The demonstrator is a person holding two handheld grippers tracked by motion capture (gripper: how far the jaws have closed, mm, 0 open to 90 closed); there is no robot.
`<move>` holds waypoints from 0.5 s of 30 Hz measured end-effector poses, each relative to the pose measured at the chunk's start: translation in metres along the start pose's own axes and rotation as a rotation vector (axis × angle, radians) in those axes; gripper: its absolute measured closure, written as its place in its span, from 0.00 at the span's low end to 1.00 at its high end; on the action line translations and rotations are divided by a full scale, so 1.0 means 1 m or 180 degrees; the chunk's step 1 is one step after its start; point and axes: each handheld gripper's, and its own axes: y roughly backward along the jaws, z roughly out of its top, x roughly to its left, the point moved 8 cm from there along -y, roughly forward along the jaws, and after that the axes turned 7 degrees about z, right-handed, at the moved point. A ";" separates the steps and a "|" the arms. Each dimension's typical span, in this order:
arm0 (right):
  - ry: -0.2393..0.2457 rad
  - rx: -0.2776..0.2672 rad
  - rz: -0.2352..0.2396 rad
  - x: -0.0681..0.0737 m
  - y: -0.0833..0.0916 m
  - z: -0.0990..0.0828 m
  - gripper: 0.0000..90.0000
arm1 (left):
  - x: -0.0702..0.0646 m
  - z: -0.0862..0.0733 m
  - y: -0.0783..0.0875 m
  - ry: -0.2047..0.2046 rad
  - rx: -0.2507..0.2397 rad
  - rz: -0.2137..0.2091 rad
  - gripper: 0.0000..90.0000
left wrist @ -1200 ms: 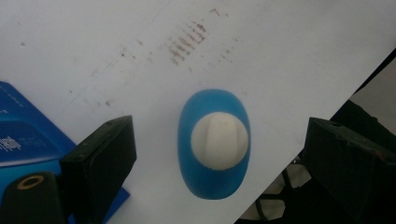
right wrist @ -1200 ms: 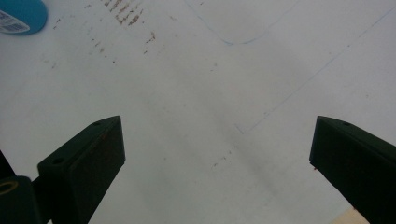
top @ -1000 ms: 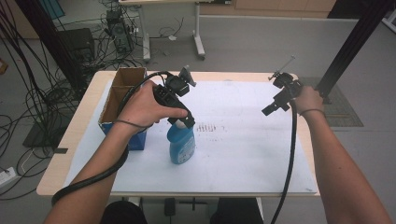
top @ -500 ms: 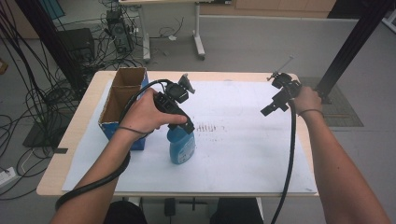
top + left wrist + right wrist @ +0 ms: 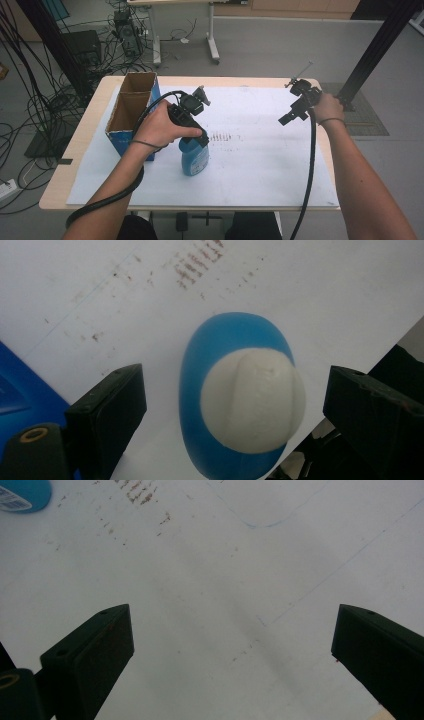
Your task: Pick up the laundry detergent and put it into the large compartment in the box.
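Note:
A blue bottle [image 5: 196,161] with a white cap [image 5: 252,400] stands upright on the white paper [image 5: 260,150], left of the table's middle. My left gripper [image 5: 196,140] points down over it. In the left gripper view the bottle [image 5: 220,335] shows from above, and the left gripper [image 5: 237,390] is open, its jaws wide on either side of the cap without touching it. My right gripper [image 5: 289,117] hovers over the paper at the table's far right, and in its own view it [image 5: 232,630] is open, with bare paper between the jaws.
An open-topped blue cardboard box [image 5: 131,107] stands at the table's left, close to my left hand. The wooden table [image 5: 97,107] shows around the paper. Faint brown marks [image 5: 225,136] lie on the paper past the bottle. Cables and another table stand on the floor beyond.
My left hand has sunk slightly toward the bottle. The right gripper has barely moved.

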 end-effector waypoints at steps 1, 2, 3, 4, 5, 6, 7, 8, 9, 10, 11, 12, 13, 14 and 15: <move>-0.0001 -0.0003 0.0003 0.000 0.000 0.000 0.04 | 0.000 0.000 -0.001 -0.0006 -0.0001 0.0005 0.12; -0.0014 -0.0006 0.0001 0.000 0.000 0.000 0.03 | 0.001 -0.001 -0.003 0.0003 -0.0003 0.0011 0.12; -0.0001 0.0005 0.0000 0.000 0.000 -0.001 0.04 | 0.001 -0.001 -0.004 0.0007 -0.0002 0.0012 0.12; -0.0013 0.0001 0.0004 0.000 0.000 -0.001 0.03 | 0.001 -0.001 -0.005 0.0013 -0.0002 0.0011 0.12; -0.0019 -0.0001 0.0004 0.000 0.000 -0.001 0.04 | 0.001 -0.002 -0.006 0.0013 0.0004 0.0013 0.12; -0.0009 0.0007 0.0000 0.000 0.000 -0.002 0.03 | 0.001 -0.002 -0.007 0.0022 0.0007 0.0019 0.12; -0.0007 0.0006 0.0001 -0.001 0.000 -0.002 0.03 | 0.001 -0.002 -0.008 0.0022 -0.0003 0.0016 0.12; -0.0020 -0.0007 0.0005 0.000 0.000 -0.001 0.04 | 0.000 -0.002 -0.009 0.0018 0.0001 0.0008 0.12; 0.0003 -0.0001 -0.0002 -0.001 0.000 -0.002 0.03 | 0.000 -0.002 -0.010 0.0013 0.0003 0.0009 0.12; -0.0004 -0.0001 0.0000 -0.001 0.000 -0.002 0.03 | 0.000 -0.002 -0.011 0.0017 0.0003 0.0006 0.12; -0.0003 0.0006 -0.0002 -0.001 0.000 -0.002 0.03 | 0.000 -0.002 -0.011 0.0018 0.0004 0.0002 0.12; -0.0010 0.0004 0.0000 -0.001 -0.001 -0.002 0.04 | 0.000 -0.002 -0.012 0.0017 0.0007 0.0000 0.12; 0.0001 0.0005 -0.0002 -0.001 -0.001 -0.002 0.03 | 0.000 -0.002 -0.012 0.0014 0.0007 0.0005 0.12; -0.0006 0.0000 0.0001 -0.001 -0.001 -0.002 0.04 | 0.000 -0.002 -0.012 0.0014 0.0011 0.0003 0.12; -0.0011 -0.0005 0.0007 0.000 -0.001 -0.002 0.04 | 0.000 -0.002 -0.013 0.0015 0.0014 0.0009 0.12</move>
